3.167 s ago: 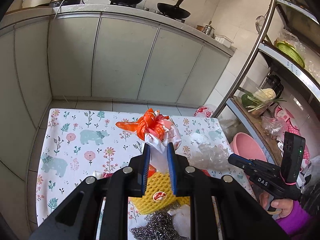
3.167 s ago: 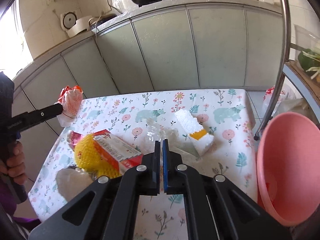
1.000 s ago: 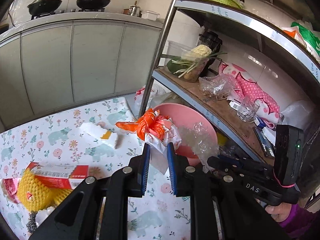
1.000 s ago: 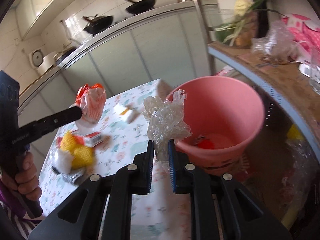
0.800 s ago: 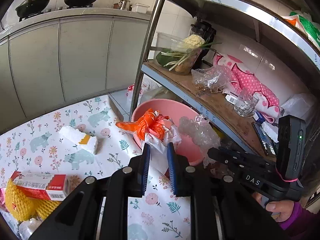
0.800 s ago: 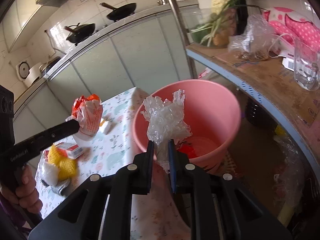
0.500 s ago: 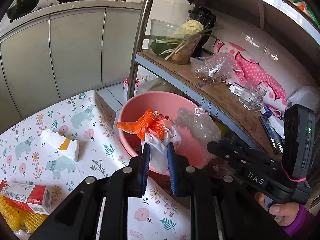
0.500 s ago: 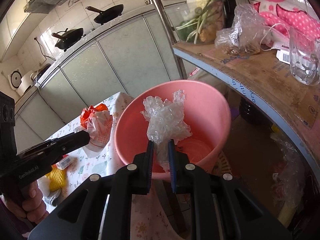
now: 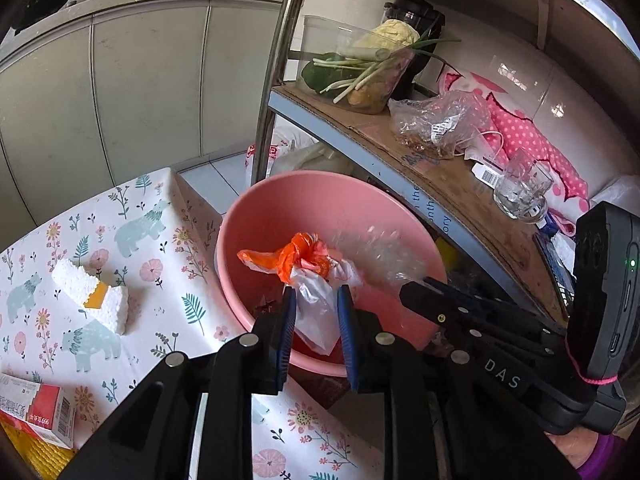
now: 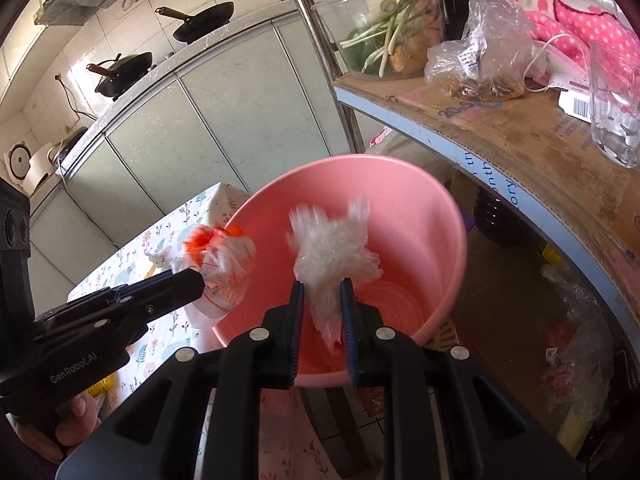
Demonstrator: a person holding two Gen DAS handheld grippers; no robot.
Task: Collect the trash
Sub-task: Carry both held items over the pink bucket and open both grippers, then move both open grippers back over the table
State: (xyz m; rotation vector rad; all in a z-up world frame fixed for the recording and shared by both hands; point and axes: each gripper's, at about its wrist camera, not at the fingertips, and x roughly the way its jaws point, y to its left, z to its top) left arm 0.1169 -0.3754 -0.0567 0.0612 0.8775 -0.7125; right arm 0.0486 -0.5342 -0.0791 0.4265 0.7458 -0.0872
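Both grippers are over the mouth of the pink plastic bucket (image 9: 256,240), which stands on the floor between the table with the floral bear tablecloth (image 9: 132,240) and the metal shelf rack (image 9: 452,184).

Left gripper (image 9: 316,300): jaws have just been opening. The knotted orange-and-white plastic bag (image 9: 308,276) is between the blue pads, above the bucket's inside. A gap shows at each side of the bag's lower part, so the pads no longer seem to press on it. In the right wrist view the bag is blurred.

Right gripper (image 10: 322,292): jaws have also just been opening. The crumpled clear plastic wrap (image 10: 332,252) sits between the pads over the bucket; its top is smeared with motion blur, and I cannot tell whether the pads touch it. In the left wrist view it is only a faint streak.

Bucket bottom mostly hidden behind bag, wrap and gripper bodies; something red lies down there, unidentifiable.

On the table: white foam block with an orange patch (image 9: 92,296), well apart from the bucket. A red-and-white carton (image 9: 36,408) lies on yellow foam netting (image 9: 32,452), both cut off by the lower left edge.

Only part of the hand (image 10: 60,432) holding the left gripper shows, at the frame edge.
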